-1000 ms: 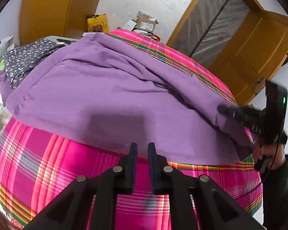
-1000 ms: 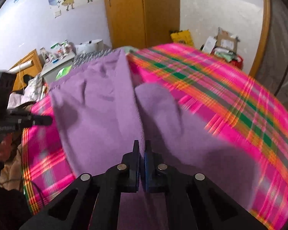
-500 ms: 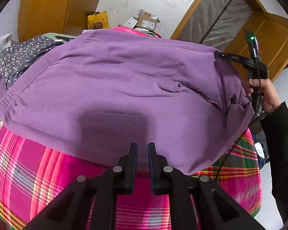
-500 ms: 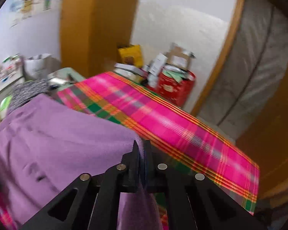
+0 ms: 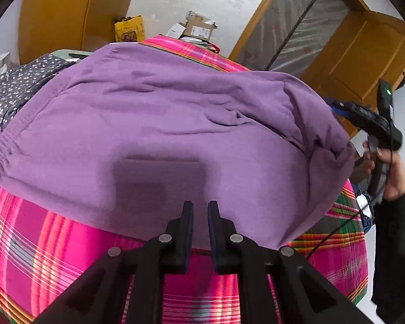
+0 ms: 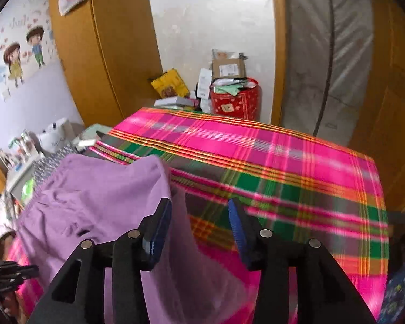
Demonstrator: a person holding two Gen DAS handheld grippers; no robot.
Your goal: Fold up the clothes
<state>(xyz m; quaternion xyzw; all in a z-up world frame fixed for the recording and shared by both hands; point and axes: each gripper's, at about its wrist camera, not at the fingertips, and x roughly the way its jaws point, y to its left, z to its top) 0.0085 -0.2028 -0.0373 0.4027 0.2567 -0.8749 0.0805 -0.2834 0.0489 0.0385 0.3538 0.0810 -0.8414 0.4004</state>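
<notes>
Right claw (image 6: pixel 199 225): black two-finger tool with blue pads (image 6: pixel 159 232); jaws opening. A fold of the purple cotton garment (image 5: pixel 159 124) hangs loose between the pads, pressed by neither, so it reads as released.

Left claw (image 5: pixel 199 216): black, jaws narrowly apart, nothing between them. It hovers over the near hem of the garment without touching cloth.

Purple cotton garment: soft knit with an elastic gathered band at its left edge. It lies spread over the pink, green and orange plaid cloth (image 6: pixel 283 167) that covers the counter. Its right side is doubled over on itself in a rumpled bulge.

Person's hand (image 5: pixel 386 167): dark-sleeved, carrying the right tool just off the garment's right edge.

Surroundings: grey dotted fabric (image 5: pixel 21 81) beside the far left of the garment; cardboard boxes (image 6: pixel 229 67) and a red tin (image 6: pixel 235 102) beyond the counter; wooden wardrobe panels.

Step in hand, as judged: the first lengthwise fold has just been laid.

Next move, as judged: smooth the bulge flat, then take a fresh hold on an end for the cross fold, with both layers pinched together.
</notes>
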